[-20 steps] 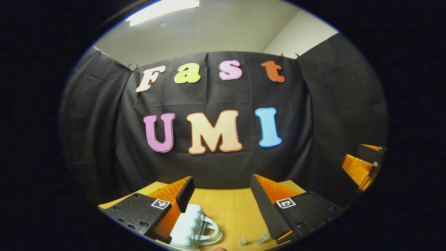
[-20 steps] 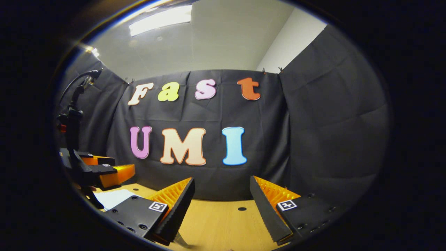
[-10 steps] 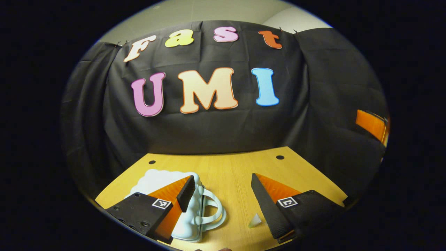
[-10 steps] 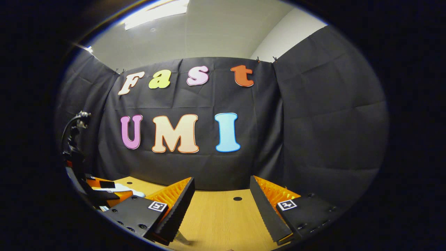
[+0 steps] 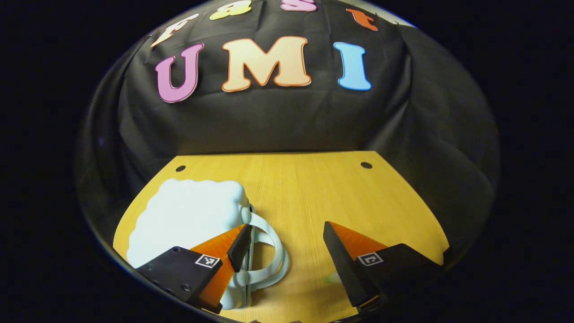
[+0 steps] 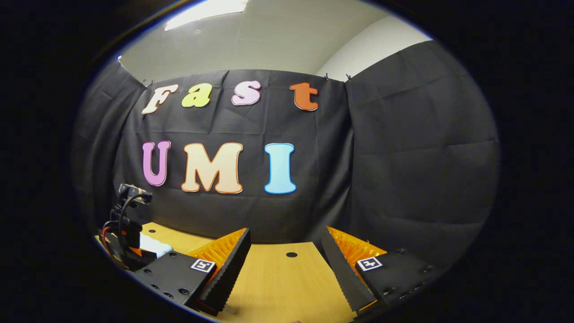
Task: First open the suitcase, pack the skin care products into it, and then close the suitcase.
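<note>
A pale blue-white suitcase (image 5: 188,215) with a scalloped edge lies shut on the wooden table (image 5: 314,188), at the left of the left gripper view. Its looped handle (image 5: 271,251) points to the right. My left gripper (image 5: 286,226) is open above the table, its left finger over the suitcase's handle side and its right finger over bare wood. A small pale item (image 5: 331,278) shows blurred beside the right finger. My right gripper (image 6: 286,231) is open over the table with nothing between its fingers. The right gripper view also shows the left gripper's body (image 6: 128,224) and a bit of the suitcase (image 6: 154,246).
Black cloth walls close the table on the back and both sides. Two small round holes (image 5: 366,165) sit near the table's far edge. Bare wood stretches to the right of the suitcase.
The left gripper has tipped down and come nearer the suitcase, which now shows almost whole. In the right gripper view the left gripper has sunk lower at the left.
</note>
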`<state>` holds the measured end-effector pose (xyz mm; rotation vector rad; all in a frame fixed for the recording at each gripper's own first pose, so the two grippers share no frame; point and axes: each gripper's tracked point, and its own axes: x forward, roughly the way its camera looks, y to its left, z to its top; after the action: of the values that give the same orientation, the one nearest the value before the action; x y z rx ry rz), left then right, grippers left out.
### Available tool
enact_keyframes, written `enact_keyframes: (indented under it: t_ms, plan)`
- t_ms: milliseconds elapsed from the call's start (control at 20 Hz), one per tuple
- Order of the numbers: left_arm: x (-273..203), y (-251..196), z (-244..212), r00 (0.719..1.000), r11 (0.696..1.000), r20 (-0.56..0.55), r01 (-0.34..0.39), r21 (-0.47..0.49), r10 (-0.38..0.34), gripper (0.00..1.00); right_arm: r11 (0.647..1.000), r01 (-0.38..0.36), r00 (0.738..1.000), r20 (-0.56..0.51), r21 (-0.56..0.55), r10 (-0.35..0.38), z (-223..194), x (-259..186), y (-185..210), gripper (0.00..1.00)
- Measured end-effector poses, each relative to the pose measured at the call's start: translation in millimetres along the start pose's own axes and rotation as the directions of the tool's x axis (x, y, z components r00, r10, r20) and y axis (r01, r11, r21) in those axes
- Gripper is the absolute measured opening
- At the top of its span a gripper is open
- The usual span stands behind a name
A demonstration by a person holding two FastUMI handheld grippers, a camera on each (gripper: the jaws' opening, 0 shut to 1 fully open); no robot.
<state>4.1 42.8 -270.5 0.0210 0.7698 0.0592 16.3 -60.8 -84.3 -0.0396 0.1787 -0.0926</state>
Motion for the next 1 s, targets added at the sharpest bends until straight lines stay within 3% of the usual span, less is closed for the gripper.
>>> enact_keyframes:
  t_ms: [250,750,850,1000]
  plan:
    - [31.7,-5.1,-21.5,0.988,1.0,-0.154,0.013,-0.001,-0.013,0.93,1.0,0.004,1.0,-0.027,-0.029,-0.004,-8.9,1.6,3.1,0.98]
    - [71.0,-0.7,-60.5,0.921,0.999,-0.39,0.0,-0.034,-0.014,0.9,0.998,0.045,0.998,-0.036,-0.054,-0.047,-14.2,3.8,-13.0,0.98]
    - [79.1,-4.2,-64.7,0.911,0.999,-0.411,0.013,-0.039,-0.028,0.87,0.997,0.054,0.998,-0.034,-0.055,-0.056,-13.8,3.9,-15.8,0.98]
    - [86.3,-3.3,-72.9,0.896,0.998,-0.443,0.008,-0.061,-0.034,0.72,0.996,0.062,0.998,-0.026,-0.062,-0.064,-12.1,1.7,-19.7,0.99]
